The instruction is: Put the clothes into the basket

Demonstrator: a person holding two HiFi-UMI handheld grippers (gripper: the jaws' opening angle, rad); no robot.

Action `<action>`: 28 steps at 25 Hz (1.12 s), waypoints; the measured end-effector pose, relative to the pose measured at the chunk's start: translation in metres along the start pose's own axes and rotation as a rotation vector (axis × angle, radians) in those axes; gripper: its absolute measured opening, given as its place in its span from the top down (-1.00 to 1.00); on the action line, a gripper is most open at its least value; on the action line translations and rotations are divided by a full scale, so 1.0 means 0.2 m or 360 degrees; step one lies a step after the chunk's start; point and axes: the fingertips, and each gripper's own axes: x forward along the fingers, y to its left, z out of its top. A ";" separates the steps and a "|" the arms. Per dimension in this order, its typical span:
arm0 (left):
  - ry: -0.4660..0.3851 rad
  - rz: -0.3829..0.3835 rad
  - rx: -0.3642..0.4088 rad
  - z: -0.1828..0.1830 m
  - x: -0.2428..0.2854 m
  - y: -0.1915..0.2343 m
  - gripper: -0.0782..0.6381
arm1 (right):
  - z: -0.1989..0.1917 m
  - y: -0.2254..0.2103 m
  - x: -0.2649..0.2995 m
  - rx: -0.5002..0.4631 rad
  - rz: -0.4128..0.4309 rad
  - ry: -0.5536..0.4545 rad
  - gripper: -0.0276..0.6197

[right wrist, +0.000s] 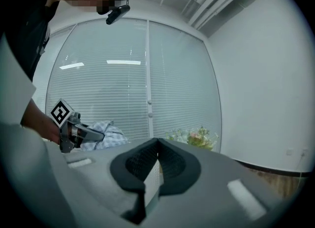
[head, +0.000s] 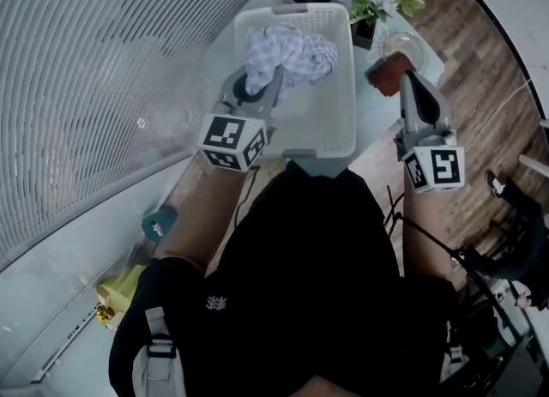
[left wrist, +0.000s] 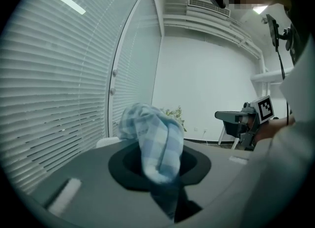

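Past the person's black top (head: 300, 258), the left tool (head: 257, 85) pinches the blue-checked cloth (head: 290, 51) above the basket (head: 339, 129) at the tabletop's (head: 371, 108) near edge, so seemingly only letting go remains, while the right tool (head: 403, 78), pressed together and empty, hovers beside it.

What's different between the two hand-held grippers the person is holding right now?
The left hand-held gripper is clamped on a blue-and-white checked cloth; the right hand-held gripper has its jaws shut on nothing. The left one reaches over the white basket's left rim, while the right one is outside it, off its right side. Both are grey and carry a marker cube.
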 end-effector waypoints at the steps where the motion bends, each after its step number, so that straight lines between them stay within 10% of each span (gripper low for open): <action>1: 0.0008 -0.0003 -0.0006 -0.01 0.01 0.00 0.52 | -0.02 0.00 0.00 0.0011 -0.0002 0.0012 0.91; 28: 0.0304 0.0023 -0.0088 -0.39 0.29 0.00 0.51 | -0.40 -0.11 0.07 0.0197 0.0008 0.0201 0.91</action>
